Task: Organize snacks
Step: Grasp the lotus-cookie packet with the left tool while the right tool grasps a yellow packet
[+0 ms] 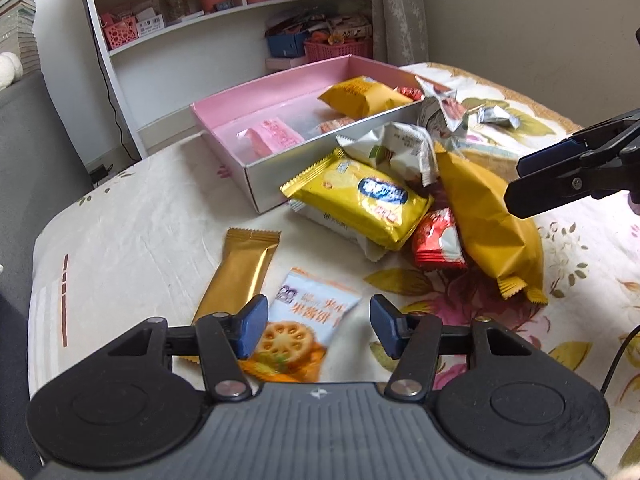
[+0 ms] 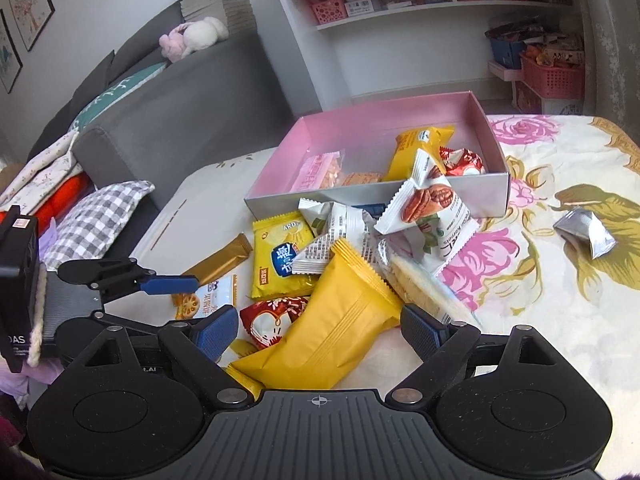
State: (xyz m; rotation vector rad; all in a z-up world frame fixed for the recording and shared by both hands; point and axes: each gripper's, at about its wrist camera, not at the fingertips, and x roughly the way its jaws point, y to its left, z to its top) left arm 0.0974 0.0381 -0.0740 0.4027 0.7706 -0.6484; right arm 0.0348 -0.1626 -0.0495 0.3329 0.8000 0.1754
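So the left gripper [image 1: 318,328] sits half-spread around a light-blue biscuit packet [image 1: 310,320] on the floral bedspread [image 1: 132,216], pads not pinching. Right gripper [image 2: 318,334] gapes wide over a big yellow snack bag [image 2: 332,328]. Pink box [image 1: 264,94] sits just behind the pile.

Snack pile [image 1: 404,200] crowds pink box [image 1: 256,184] front; cloth [image 1: 140,216] left bare.

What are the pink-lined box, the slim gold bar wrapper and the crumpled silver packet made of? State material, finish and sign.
Pink-lined box: seemingly cardboard, matte pink inside, silvery-grey outside; thin straight folded walls.
Slim gold bar wrapper: likely metallised plastic film, satin sheen; crimped, serrated end.
Crumpled silver packet: probably foil-laminate film, shiny; it holds sharp creases and reflects light.
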